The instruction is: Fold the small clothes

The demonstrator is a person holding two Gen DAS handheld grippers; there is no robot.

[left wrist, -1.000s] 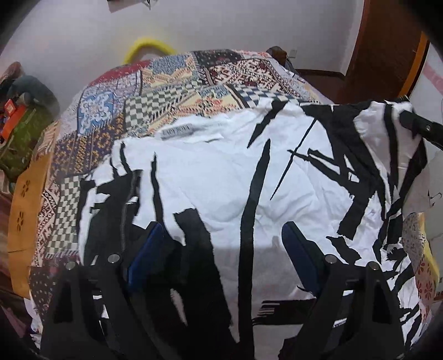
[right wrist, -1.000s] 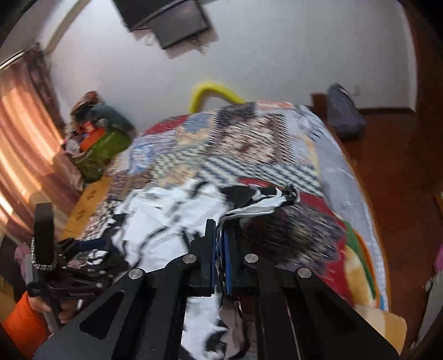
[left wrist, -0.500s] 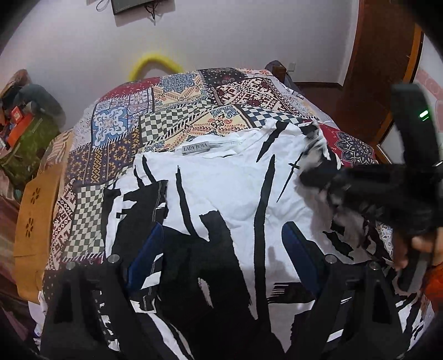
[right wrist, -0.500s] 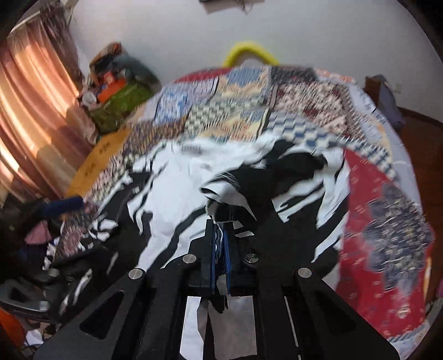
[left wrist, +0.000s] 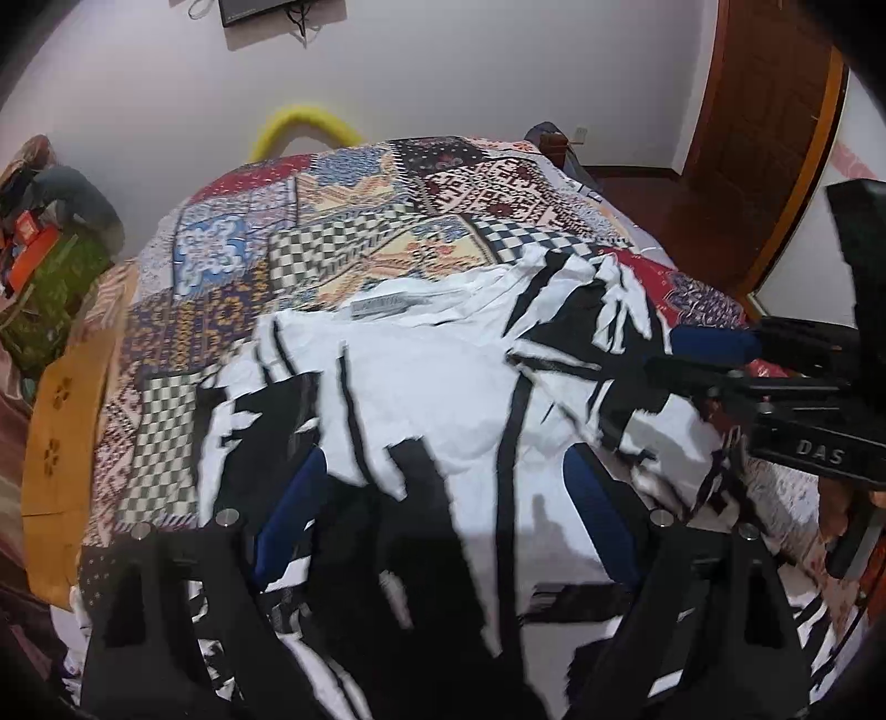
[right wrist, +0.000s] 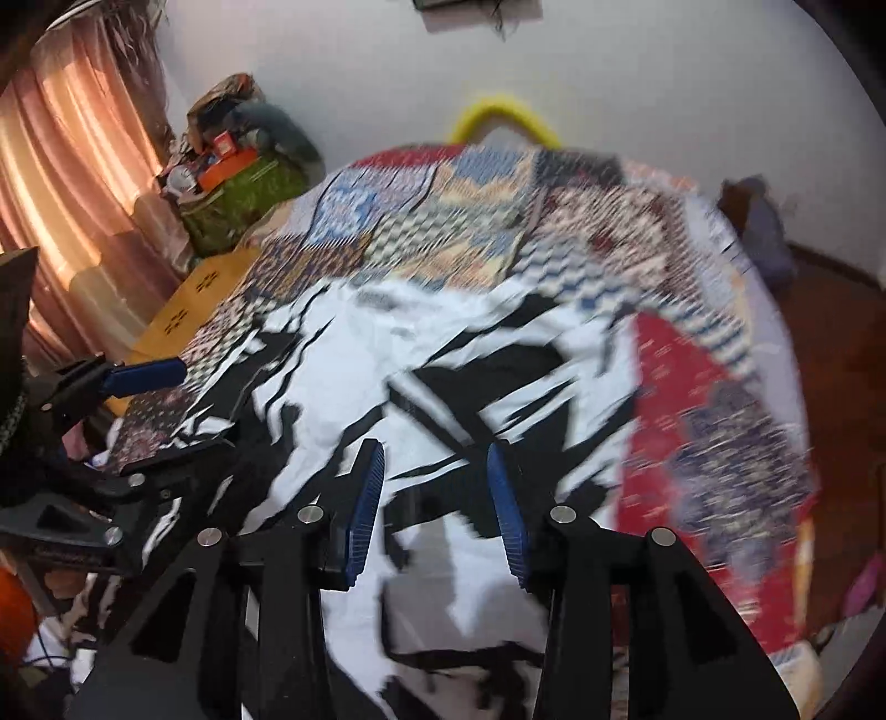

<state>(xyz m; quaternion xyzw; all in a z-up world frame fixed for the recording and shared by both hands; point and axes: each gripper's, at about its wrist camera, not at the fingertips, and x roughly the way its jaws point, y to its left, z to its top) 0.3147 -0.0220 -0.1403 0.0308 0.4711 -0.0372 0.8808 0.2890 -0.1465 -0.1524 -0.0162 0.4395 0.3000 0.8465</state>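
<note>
Lying collar-end away, shirt [left wrist: 443,387]; both hand-held grippers [left wrist: 443,515] [right wrist: 437,509] spread apart, empty.

White wall [left wrist: 443,72] with a dark mounted screen [left wrist: 255,10]. Bed under patchwork quilt [left wrist: 343,232]; brown wooden door [left wrist: 769,127] at right. Pink curtains [right wrist: 72,183] admit daylight at left.

Black-and-white shirt [left wrist: 443,387] lies spread, right side folded inward.

Soft daylight, motion blur, fisheye warp
</note>
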